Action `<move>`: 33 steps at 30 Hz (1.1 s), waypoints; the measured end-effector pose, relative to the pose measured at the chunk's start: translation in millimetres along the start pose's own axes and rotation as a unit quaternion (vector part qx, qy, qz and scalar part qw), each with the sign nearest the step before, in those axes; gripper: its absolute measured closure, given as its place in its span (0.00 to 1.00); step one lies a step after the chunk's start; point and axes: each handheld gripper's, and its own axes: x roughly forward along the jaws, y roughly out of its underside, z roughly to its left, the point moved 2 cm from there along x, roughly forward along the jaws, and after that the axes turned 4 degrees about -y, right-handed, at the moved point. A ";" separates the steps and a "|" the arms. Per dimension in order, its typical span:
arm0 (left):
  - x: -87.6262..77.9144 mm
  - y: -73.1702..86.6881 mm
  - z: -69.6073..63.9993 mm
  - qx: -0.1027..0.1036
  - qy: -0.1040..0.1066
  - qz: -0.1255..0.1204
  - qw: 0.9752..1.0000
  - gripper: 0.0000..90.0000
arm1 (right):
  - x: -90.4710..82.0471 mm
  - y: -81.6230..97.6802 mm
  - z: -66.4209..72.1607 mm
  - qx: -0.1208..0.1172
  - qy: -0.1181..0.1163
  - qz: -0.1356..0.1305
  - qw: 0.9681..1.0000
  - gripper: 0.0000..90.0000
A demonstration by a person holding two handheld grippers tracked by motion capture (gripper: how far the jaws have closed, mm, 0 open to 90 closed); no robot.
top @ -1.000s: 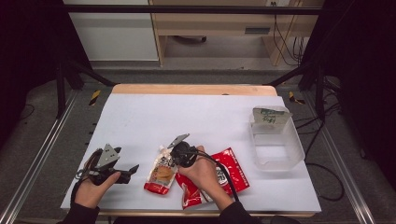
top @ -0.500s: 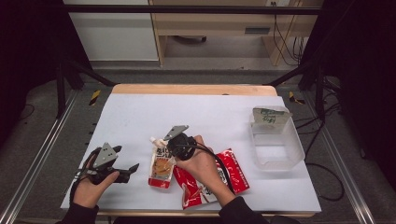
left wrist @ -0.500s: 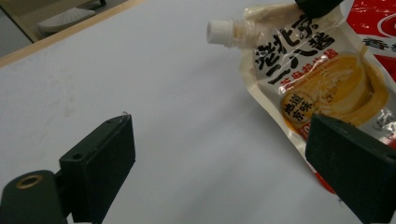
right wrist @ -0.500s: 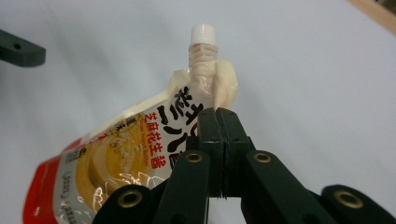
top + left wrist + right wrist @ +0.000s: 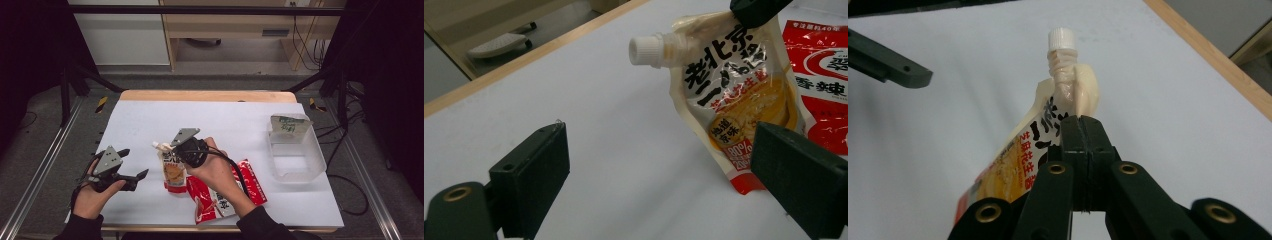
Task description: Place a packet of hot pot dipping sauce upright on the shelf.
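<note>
A spouted sauce pouch [image 5: 174,172], cream and orange with a red base and a white cap [image 5: 646,50], hangs upright over the white table [image 5: 235,125]. My right gripper [image 5: 170,150] is shut on its top edge just below the spout [image 5: 1082,130]. Whether the pouch's base touches the table is unclear. My left gripper [image 5: 135,162] is held to the left of the pouch, a little apart, jaws wide open with nothing between them [image 5: 659,170]. Two red packets [image 5: 225,195] lie flat beside the pouch, partly under the right forearm.
A clear plastic tub [image 5: 300,170] stands at the table's right side with a green-labelled packet [image 5: 287,125] leaning in its far end. The wooden table edge [image 5: 205,95] runs along the back. Dark frame legs stand at both sides.
The right gripper has risen with the pouch, pulling it from lying flat to hanging upright. The left hand has lifted slightly, still open.
</note>
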 end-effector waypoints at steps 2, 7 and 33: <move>-0.2 -7.8 2.8 0.006 0.001 -0.006 1.000 0.11 | -2.9 -1.9 0.8 -0.005 -0.003 -0.008 1.000 1.00; 0.8 -28.8 11.6 0.014 0.015 -0.025 0.999 0.13 | -7.0 -4.9 2.7 -0.015 -0.010 -0.018 1.000 1.00; 23.0 -23.5 -11.2 0.055 0.122 -0.005 0.991 0.47 | -19.5 -0.2 27.6 -0.044 -0.056 -0.035 0.997 1.00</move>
